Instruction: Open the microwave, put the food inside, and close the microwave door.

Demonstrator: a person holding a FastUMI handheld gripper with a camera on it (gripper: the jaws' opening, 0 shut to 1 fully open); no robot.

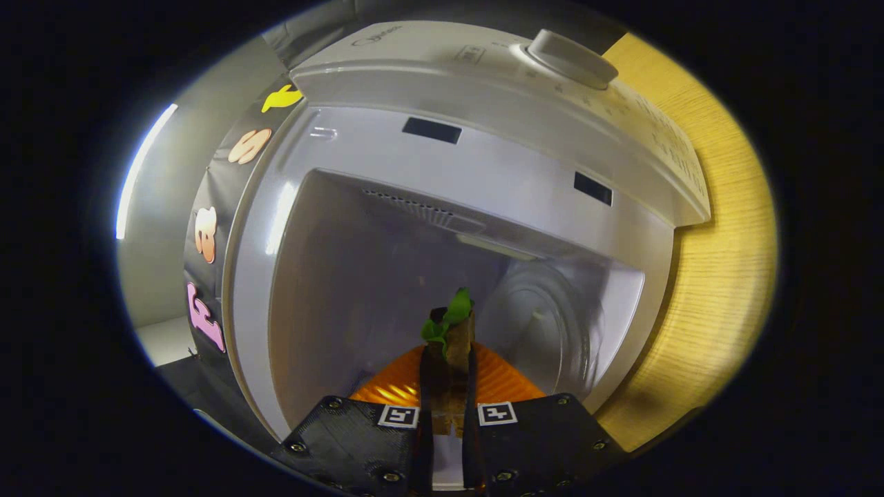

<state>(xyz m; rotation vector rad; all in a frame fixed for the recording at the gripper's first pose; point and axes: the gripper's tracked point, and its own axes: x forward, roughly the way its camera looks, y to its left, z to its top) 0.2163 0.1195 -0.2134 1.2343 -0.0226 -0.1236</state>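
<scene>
The microwave (pixel 483 159) fills the space ahead, rolled sideways as the gripper sees it, its door already swung out of the way and its pale cavity (pixel 359 290) gaping. It stands on a light wooden table (pixel 725 276). Deep inside, the glass turntable (pixel 545 331) shows faintly against the far wall. Nearer, the gripper (pixel 447 414) is clenched on the food (pixel 452 331): an orange plate pinched at its rim, carrying a brown piece topped with green leaves. The food lies straight ahead of the fingers, at the cavity's mouth, pointing along them towards the turntable. To my eye, the next push goes straight inward.
</scene>
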